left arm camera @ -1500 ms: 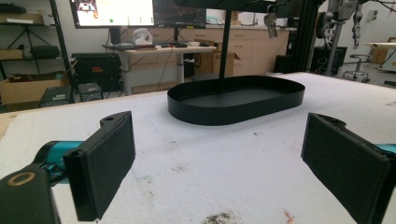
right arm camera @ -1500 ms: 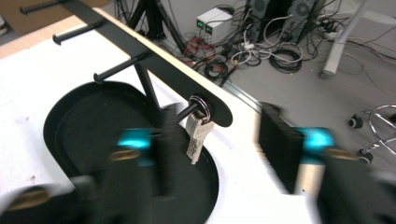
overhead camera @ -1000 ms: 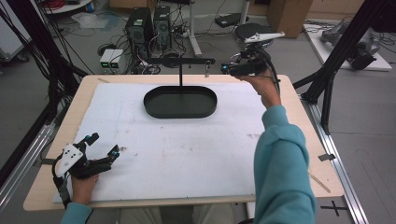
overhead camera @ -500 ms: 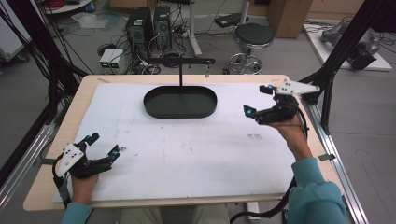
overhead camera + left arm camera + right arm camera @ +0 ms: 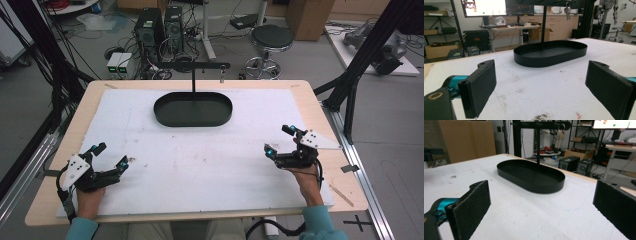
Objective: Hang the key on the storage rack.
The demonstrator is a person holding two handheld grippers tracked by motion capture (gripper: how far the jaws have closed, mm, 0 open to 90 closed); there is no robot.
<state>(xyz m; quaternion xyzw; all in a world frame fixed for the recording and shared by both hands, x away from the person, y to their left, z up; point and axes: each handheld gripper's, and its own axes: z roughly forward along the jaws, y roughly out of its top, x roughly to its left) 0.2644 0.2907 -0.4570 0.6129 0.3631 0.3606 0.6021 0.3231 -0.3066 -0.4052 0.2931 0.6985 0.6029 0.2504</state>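
Broadly, the pale wooden table (image 5: 320, 100) lay under a white, rough-textured foam sheet (image 5: 200, 165) marked with small dark smudges. At the far middle of that sheet stood the shallow black oval metal tray (image 5: 193, 109), smooth-walled and empty, with a thin black upright post (image 5: 193, 81) rising from its back edge to a horizontal bar; a bunch of keys (image 5: 567, 11) hung from that bar in the left gripper view. Nothing stood between the tray and either gripper, and both were well apart from it. The black left gripper with a grey three-cornered plate (image 5: 109, 157) rested near the front left corner, its flat, matt-padded jaws spread wide and holding nothing. The matching right gripper (image 5: 279, 140) sat near the right edge, jaws likewise wide apart and empty.
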